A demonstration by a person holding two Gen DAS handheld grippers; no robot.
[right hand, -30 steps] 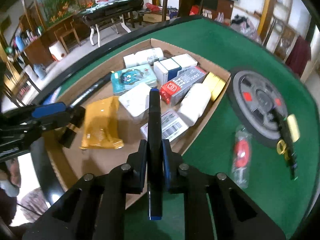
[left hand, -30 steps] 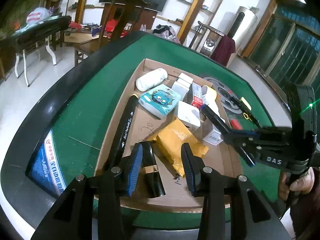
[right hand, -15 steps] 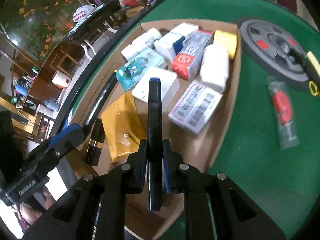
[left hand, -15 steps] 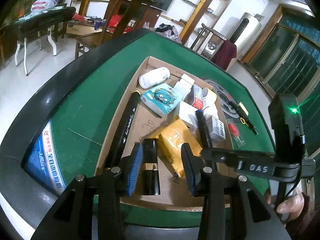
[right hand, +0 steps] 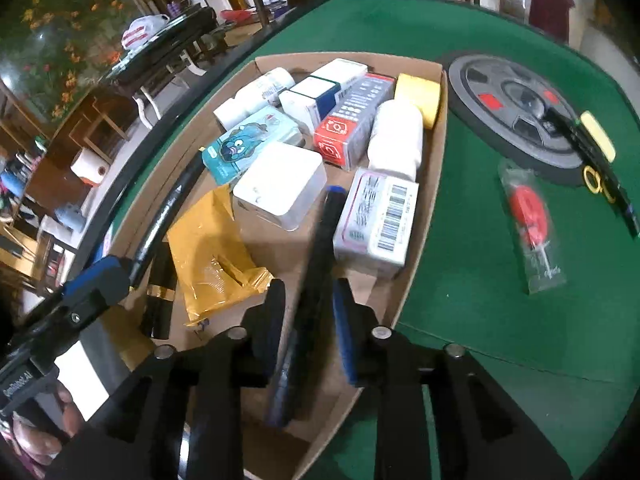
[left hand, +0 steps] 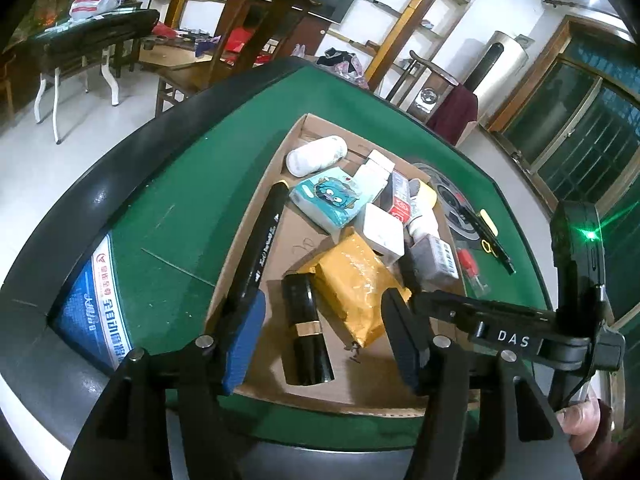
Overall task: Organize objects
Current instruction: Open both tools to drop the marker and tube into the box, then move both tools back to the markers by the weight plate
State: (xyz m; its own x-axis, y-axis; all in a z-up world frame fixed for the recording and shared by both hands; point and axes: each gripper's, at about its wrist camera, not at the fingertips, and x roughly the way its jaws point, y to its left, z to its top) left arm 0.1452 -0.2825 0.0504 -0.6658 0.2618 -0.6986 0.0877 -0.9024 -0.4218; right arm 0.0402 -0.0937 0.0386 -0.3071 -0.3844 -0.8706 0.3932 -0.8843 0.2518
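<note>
Both my grippers' jaws were opening: right gripper freeing the marker, left gripper around the black tube (red packet remained outside the box).

We see the dark marker blurred between the right gripper's opening jaws; the left gripper partly hides the black tube.

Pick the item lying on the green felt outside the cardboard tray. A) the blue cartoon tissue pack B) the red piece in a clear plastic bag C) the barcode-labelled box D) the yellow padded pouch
B: the red piece in a clear plastic bag lies on the green felt, right of the cardboard tray, which holds the other three.
</note>
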